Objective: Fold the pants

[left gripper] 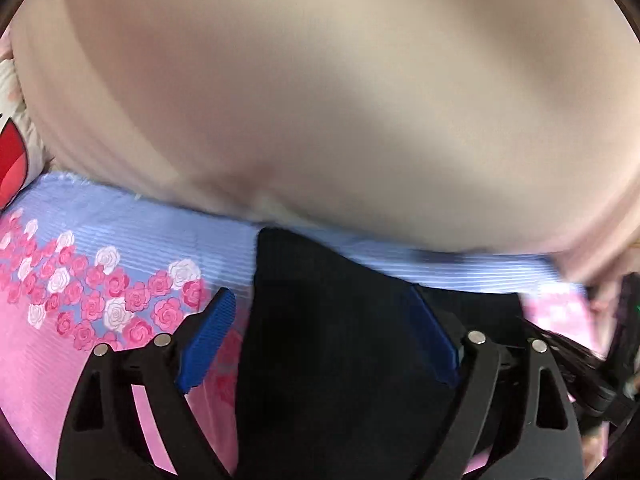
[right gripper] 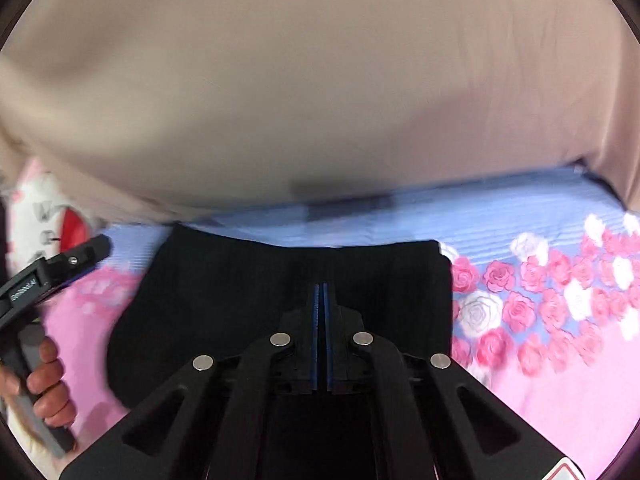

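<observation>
The black pants lie folded into a compact rectangle on a pink and blue bedsheet with roses. My left gripper hovers over their left part with its blue pads wide apart, so it is open; the dark cloth shows between and below the fingers, and no pad presses on it. In the right wrist view the pants fill the middle. My right gripper is above them, its two blue pads shut flat together with nothing visible between them.
A beige cloth surface rises behind the bed across both views. A white and red cushion lies at the far left. A person's hand grips the left gripper's handle at the left edge. The rose-print sheet spreads to the right.
</observation>
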A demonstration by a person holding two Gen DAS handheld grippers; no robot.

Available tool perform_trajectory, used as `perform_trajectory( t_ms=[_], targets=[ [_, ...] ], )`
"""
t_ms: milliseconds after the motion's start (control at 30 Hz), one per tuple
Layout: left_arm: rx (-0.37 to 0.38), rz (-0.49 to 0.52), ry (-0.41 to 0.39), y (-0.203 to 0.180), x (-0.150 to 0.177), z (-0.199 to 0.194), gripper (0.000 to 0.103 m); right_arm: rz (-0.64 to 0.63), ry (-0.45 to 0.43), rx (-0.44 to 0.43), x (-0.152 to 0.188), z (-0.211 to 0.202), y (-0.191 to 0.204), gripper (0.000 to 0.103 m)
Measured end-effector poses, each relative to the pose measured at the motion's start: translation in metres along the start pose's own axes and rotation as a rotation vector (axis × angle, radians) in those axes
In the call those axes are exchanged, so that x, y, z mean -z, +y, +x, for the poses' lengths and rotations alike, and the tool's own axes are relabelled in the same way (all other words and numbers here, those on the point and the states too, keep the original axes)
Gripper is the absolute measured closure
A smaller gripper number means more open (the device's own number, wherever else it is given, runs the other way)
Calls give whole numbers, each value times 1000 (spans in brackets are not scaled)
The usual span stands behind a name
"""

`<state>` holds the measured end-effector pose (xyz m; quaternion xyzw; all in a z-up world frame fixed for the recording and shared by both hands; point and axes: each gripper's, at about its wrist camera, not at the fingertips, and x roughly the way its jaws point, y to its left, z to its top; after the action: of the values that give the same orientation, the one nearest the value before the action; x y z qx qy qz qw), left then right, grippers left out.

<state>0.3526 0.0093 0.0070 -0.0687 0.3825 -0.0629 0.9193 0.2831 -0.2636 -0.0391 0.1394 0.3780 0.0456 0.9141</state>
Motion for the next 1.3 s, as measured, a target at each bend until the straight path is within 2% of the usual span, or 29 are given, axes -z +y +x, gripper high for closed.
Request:
perform_trajectory(
  t_ms=[33,67,133,200,267,333,367,400,467,567,633,700,767,800,867,933,1000,1067,1133,1167,1200,1300],
  targets=[
    [-54,16,41,1,2,21,19,34,26,15,0,16,-15,103],
    [-105,9,92,8,8,47,16,77,8,-23,2,22,-29,103],
    [-50,-52,97,24,13,57,16,154,14,-69,0,19,-45,103],
    [-17,-97,93,34,11,47,16,136,-7,-60,1,-4,-37,103],
    [-30,-81,51,37,12,27,18,74,-50,-67,8,-29,-23,103],
    [-38,-35,3,39,21,0,17,28,-53,-78,23,-42,-20,103],
    [-47,-22,-5,41,26,-6,17,-3,-30,-28,32,-38,-21,103],
    [-64,-10,-5,43,32,-12,17,-23,-4,7,36,-29,-24,103],
    [-72,9,13,46,45,-22,17,17,-9,-10,45,-35,-35,103],
    [-41,65,26,48,69,-48,17,16,-70,-31,61,-85,-30,99],
    [-29,99,33,42,86,-60,14,1,-66,-24,76,-102,-32,94],
    [-11,99,66,36,101,-62,13,17,-30,-6,90,-99,-34,83],
    [14,79,102,35,109,-52,13,56,-19,-14,100,-96,-37,78],
    [22,61,111,37,114,-51,13,84,-21,-35,104,-97,-40,69],
    [37,42,125,33,118,-50,13,129,-18,-77,109,-97,-39,56],
    [53,15,135,38,121,-47,13,135,-12,-89,109,-92,-33,56],
    [46,0,132,41,123,-47,12,168,15,-147,110,-85,-34,56],
    [47,-8,134,42,124,-48,12,179,24,-164,106,-74,-30,58],
    [53,-25,138,45,125,-47,12,170,32,-146,104,-63,-26,69],
    [51,-29,137,46,125,-47,12,161,26,-137,102,-63,-25,81],
    [51,-27,134,46,125,-49,12,130,-4,-133,99,-70,-20,87],
    [34,0,114,46,126,-53,11,67,-115,-112,88,-100,-11,88]
  ],
)
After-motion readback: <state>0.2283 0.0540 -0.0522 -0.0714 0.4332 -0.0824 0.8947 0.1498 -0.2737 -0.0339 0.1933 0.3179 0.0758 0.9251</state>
